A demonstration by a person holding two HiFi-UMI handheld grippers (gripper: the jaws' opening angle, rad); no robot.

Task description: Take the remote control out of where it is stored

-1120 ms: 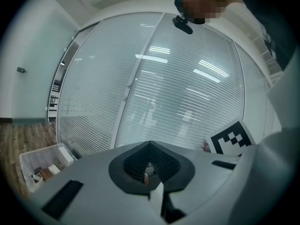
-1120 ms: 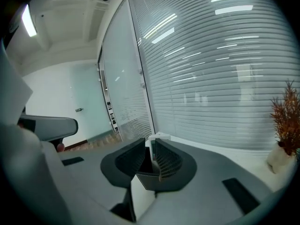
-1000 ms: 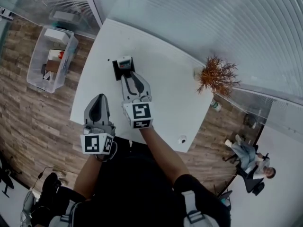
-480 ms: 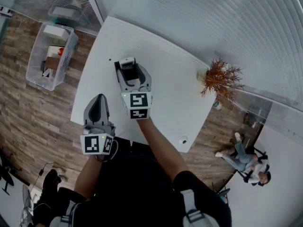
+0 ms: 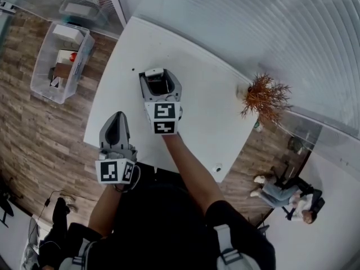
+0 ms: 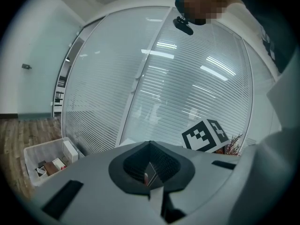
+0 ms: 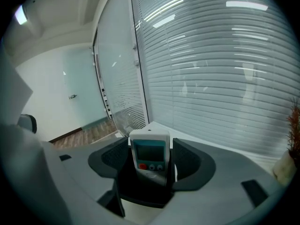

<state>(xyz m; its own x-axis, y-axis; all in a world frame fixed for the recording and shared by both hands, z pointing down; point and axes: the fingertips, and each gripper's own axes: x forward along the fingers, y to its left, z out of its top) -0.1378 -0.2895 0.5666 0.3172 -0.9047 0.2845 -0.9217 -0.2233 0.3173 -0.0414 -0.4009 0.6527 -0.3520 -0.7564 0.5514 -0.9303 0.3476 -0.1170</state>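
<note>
Right claw (image 5: 160, 86): just spread wide, straddling the remote (image 7: 149, 154), not pinching it.
Left claw (image 5: 115, 129): pressed together, empty, well short of the remote.
Progress: remote sits in its holder (image 7: 140, 193); grasping and lifting remain.

White table (image 5: 202, 103). A black holder (image 7: 142, 194) with the remote control (image 7: 149, 156) stands on it, between the right gripper's (image 5: 159, 85) jaws, which have just been opening. Potted dry plant (image 5: 264, 95) at the corner, well right of that gripper. Small white round thing (image 5: 216, 166) by the edge, right of its wrist end.
</note>
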